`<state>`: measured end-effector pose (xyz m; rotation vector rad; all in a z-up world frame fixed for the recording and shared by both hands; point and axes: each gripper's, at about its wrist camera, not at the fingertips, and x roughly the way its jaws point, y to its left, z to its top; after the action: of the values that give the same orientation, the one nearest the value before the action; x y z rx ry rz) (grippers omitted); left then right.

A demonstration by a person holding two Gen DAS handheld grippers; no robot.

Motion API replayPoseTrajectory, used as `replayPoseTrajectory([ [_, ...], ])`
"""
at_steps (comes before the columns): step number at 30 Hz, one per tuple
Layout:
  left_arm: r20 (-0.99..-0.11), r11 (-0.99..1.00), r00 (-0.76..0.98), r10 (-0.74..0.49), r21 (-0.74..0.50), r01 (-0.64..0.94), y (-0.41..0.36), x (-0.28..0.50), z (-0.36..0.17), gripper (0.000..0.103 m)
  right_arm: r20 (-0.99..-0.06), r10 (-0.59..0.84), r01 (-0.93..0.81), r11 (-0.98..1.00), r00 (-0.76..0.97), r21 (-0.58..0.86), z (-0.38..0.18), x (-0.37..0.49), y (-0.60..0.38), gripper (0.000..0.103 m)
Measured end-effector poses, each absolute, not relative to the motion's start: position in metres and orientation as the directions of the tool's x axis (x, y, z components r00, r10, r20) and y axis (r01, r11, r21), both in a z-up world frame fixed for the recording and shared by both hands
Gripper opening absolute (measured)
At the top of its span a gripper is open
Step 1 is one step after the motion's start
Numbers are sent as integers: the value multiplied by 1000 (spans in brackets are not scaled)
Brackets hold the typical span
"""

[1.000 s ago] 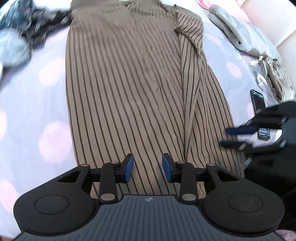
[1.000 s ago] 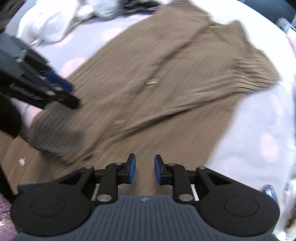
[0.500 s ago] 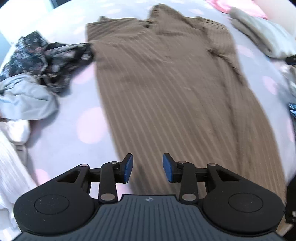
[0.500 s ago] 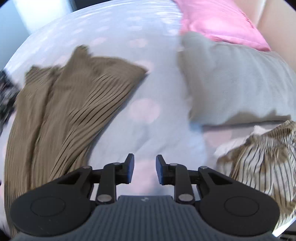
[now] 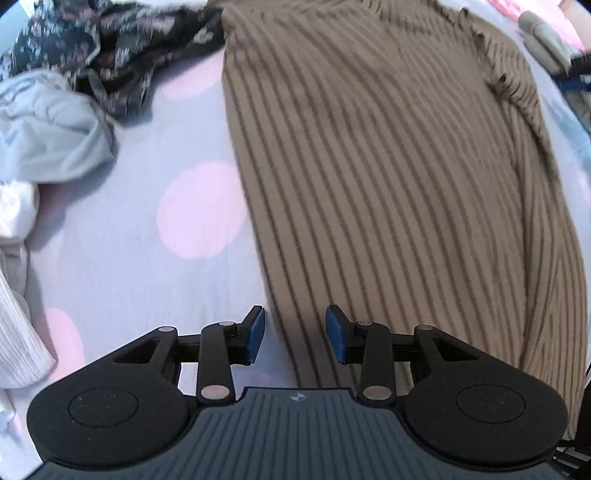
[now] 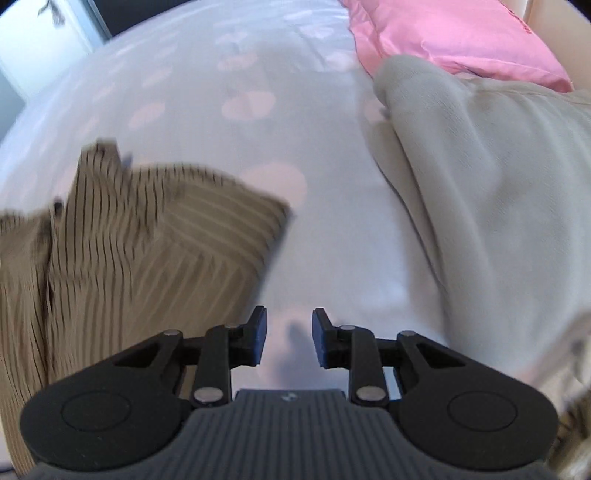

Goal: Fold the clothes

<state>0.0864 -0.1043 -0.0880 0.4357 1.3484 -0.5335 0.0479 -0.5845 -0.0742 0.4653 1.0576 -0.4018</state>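
A brown striped shirt (image 5: 388,166) is spread flat on a pale bedsheet with pink dots (image 5: 122,266). The left gripper (image 5: 294,338) is held over the shirt's left edge; its jaws are parted, with nothing clamped between them. The right gripper (image 6: 289,338) is held over bare sheet just beside the shirt's corner (image 6: 155,236), its jaws released and empty. A dark floral garment (image 5: 110,48) and a light grey garment (image 5: 48,129) are bunched at the left. A beige garment (image 6: 487,192) and a pink pillow (image 6: 450,33) are seen at the right.
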Motion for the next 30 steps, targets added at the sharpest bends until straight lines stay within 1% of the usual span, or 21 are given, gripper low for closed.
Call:
replayPoseTrajectory([
  [4,-985,822,113,-133,-46,567,-97,90,-91,36,-865,-75,570,779,496,259,-84,72,-605,30],
  [9,-982,831,108,-154,-70,552,-94,94,-90,38,-867,-79,626,724,491,289,-112,98,-621,30],
  [13,-980,835,102,-170,-88,544,-88,91,-92,39,-832,-22,621,677,554,395,-123,103,-629,29],
  [14,-980,835,100,-173,-92,542,-86,90,-92,39,-826,-14,621,666,563,412,-124,105,-629,27],
  [16,-979,836,98,-176,-97,540,-85,89,-91,39,-827,-16,628,659,562,414,-124,108,-626,14],
  [17,-979,836,97,-178,-98,539,-85,89,-90,39,-827,-25,624,669,562,404,-122,109,-623,8],
  [18,-979,837,97,-179,-100,538,-84,88,-90,39,-826,-32,616,683,562,393,-118,110,-620,7],
  [23,-979,848,97,-177,-102,520,-77,90,-86,39,-793,-31,533,757,608,379,-73,115,-600,5],
  [26,-978,861,72,-198,-138,490,-69,89,-83,39,-775,-10,462,808,631,366,-38,127,-579,5],
  [30,-972,868,68,-225,-169,467,-56,84,-77,39,-798,10,405,858,603,317,-9,152,-538,4],
])
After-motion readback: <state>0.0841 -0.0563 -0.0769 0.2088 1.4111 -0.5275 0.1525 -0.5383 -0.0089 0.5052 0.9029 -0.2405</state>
